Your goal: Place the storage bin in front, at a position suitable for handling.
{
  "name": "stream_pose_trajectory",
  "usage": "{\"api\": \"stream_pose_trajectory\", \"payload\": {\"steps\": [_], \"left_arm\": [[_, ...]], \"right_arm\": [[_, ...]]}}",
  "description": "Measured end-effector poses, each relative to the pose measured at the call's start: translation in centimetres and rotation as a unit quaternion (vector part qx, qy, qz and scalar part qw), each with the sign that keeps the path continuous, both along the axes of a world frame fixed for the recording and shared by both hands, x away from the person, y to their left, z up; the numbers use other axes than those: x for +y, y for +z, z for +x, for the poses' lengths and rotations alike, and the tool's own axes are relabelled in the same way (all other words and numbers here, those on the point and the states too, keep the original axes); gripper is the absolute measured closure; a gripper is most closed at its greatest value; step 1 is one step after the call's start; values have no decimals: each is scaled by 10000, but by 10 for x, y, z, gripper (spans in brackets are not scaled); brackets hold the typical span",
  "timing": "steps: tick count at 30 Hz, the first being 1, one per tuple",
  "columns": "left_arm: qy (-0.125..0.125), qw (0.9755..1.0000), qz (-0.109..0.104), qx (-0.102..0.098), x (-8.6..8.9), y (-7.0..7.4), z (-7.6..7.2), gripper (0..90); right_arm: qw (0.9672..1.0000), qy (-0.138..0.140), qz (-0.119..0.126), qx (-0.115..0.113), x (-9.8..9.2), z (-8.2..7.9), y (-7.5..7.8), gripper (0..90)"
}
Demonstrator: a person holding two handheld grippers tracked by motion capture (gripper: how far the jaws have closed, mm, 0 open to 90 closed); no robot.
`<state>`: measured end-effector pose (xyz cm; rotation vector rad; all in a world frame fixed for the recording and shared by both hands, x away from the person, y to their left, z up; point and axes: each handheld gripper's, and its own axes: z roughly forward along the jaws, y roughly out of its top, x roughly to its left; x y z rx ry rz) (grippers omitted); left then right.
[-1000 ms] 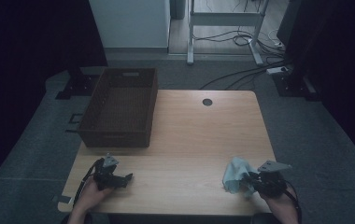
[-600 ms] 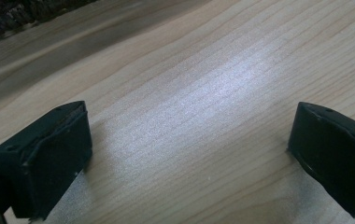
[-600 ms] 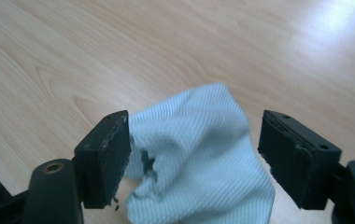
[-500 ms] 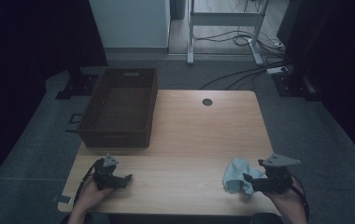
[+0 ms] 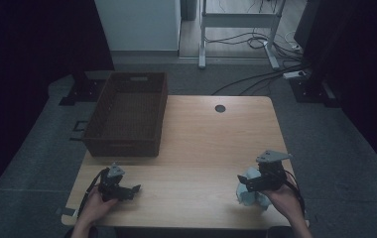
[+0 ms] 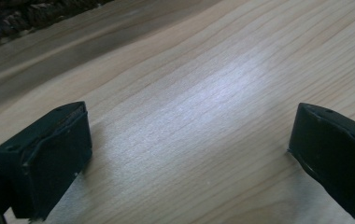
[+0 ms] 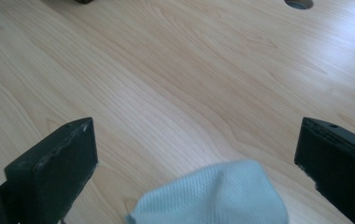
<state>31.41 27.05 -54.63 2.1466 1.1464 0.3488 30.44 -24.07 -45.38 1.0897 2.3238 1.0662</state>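
sitting crumpled near the front right corner of the table [image 5: 201, 134], the cloth [image 5: 250, 191] is showing as a pale blue-green rag, bunched into a loose mound with a fine woven texture visible in the right gripper view [image 7: 213, 196]. right gripper [image 5: 248, 181] is hovering just over it, jaws having just been opening and now standing wide apart; the cloth's peak is poking up between them without the pads pressing on it. left gripper [image 5: 132, 190] is resting low at the front left of the table, jaws also spread wide over bare wood.

no readable writing or labels showing anywhere.

surface is looking like light wood-grain laminate with a round cable hole [image 5: 220, 108] near the far edge. dark woven basket [image 5: 127, 116] is sitting at the far left corner, well apart from the cloth. floor [image 5: 325, 148] is reading as grey carpet; cables [image 5: 256, 79] are trailing across it beyond the table, near a white metal frame [image 5: 236, 22] and a white panel [image 5: 139, 25]. room edges are staying dark.
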Motion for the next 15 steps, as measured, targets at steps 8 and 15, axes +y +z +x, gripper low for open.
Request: {"api": "stream_pose_trajectory", "payload": {"steps": [8, 15], "left_arm": [[-229, 9981, -262, -502, -4, 14, -3, 0], [-145, 9979, -100, -631, -10, 32, -3, 4]], "right_arm": [[9997, 136, 212, 74, 14, 4, -14, 0], [9996, 241, 91, 132, 19, 4, -25, 0]]}}
